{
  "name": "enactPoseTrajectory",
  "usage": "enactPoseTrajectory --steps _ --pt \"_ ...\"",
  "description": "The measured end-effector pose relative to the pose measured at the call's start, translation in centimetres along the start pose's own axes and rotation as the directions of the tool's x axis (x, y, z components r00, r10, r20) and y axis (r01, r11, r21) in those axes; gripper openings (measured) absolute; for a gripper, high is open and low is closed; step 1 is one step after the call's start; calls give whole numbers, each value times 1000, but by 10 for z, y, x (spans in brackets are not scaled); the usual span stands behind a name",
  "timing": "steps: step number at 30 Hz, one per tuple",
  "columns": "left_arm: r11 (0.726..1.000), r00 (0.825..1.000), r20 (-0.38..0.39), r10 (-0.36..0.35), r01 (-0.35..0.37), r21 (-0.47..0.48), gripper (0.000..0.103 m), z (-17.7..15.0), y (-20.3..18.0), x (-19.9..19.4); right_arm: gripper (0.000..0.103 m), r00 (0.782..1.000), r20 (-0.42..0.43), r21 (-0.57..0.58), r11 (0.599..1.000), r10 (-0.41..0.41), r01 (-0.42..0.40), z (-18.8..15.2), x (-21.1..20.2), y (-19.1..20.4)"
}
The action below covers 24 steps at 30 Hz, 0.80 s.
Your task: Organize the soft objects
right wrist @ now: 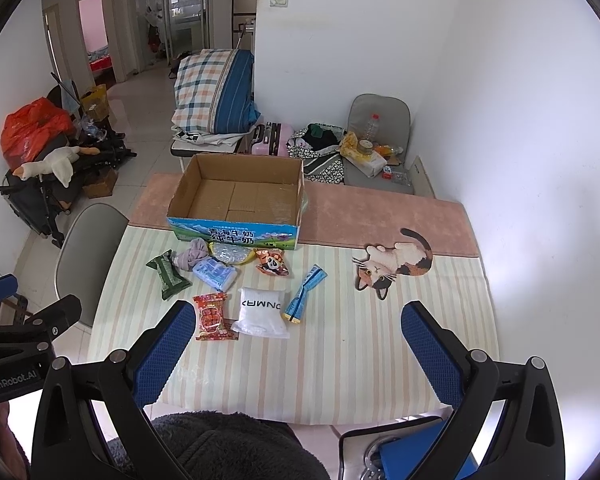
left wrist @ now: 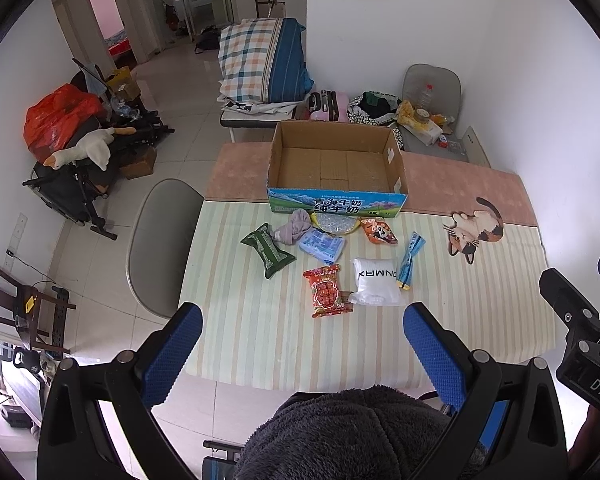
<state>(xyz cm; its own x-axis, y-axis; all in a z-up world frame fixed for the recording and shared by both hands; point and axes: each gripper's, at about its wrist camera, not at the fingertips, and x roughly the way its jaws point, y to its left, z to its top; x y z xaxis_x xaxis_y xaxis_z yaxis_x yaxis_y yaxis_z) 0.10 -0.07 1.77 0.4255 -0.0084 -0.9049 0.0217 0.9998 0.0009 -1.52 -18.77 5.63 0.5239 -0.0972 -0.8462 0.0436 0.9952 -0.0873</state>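
Observation:
An open cardboard milk box (left wrist: 337, 168) (right wrist: 236, 202) stands at the table's far middle, empty inside. In front of it lie several soft packets: a green tissue pack (left wrist: 268, 249) (right wrist: 167, 275), a grey-purple cloth (left wrist: 294, 226) (right wrist: 192, 258), a blue pack (left wrist: 322, 244) (right wrist: 215, 273), an orange snack bag (left wrist: 378, 232) (right wrist: 272, 262), a red snack bag (left wrist: 327, 291) (right wrist: 212, 317), a white bag (left wrist: 376, 286) (right wrist: 262, 312) and a long blue sachet (left wrist: 411, 259) (right wrist: 306, 293). My left gripper (left wrist: 302, 354) and right gripper (right wrist: 298, 354) are open and empty, held above the table's near edge.
A cat-shaped mat (left wrist: 474, 230) (right wrist: 394, 266) lies at the right. A grey chair (left wrist: 162, 240) stands left of the table. Behind the box are a bedding pile (left wrist: 262, 66), a pink suitcase (left wrist: 328, 105) and a cluttered chair (left wrist: 430, 116). A dark fleece (left wrist: 340, 436) fills the bottom.

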Motion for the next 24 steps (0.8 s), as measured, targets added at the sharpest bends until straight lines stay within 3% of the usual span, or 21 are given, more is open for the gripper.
enactPoseTrajectory --steps 24 --pt "1000 1000 15 1 -1 -4 103 0 5 -3 103 1000 18 0 1000 7 -7 3 -5 7"
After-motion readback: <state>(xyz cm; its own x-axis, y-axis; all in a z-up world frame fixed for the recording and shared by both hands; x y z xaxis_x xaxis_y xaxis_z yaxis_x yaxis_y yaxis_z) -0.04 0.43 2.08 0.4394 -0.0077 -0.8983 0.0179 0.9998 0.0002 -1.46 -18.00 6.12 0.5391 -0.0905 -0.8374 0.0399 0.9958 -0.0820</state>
